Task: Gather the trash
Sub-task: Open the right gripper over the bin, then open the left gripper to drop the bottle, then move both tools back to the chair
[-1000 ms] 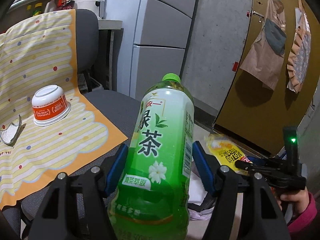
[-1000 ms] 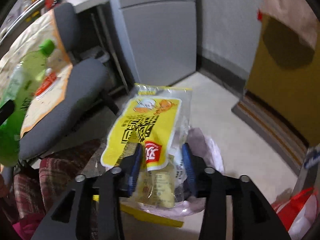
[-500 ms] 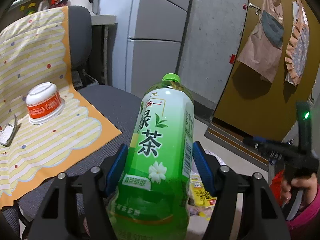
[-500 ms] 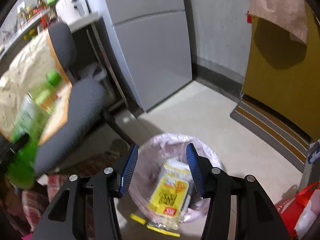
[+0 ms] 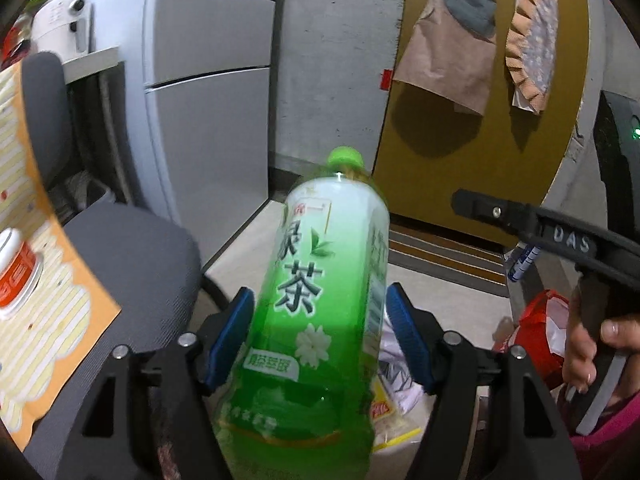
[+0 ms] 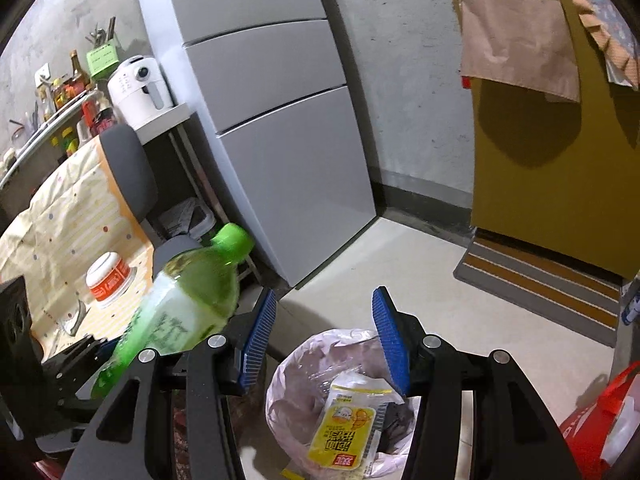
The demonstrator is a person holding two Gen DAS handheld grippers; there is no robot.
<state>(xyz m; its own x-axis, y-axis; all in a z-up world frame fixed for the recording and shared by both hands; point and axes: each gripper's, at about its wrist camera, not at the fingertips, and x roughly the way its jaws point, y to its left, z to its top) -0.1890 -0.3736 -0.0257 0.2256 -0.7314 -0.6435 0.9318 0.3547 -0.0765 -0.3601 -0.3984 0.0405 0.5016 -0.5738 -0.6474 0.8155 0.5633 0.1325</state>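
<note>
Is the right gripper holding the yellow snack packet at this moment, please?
No, the right gripper is open and empty, and the yellow snack packet lies in the bag-lined trash bin below it.

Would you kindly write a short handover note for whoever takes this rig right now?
Left claw: shut on the green tea bottle, held beside the lined bin.
Right claw: open and empty, above the bin.
Done: the yellow snack packet lies inside the bin.
Left: drop the bottle into the bin, then probably collect the red and white cup and the crumpled scrap from the cloth on the chair.
</note>
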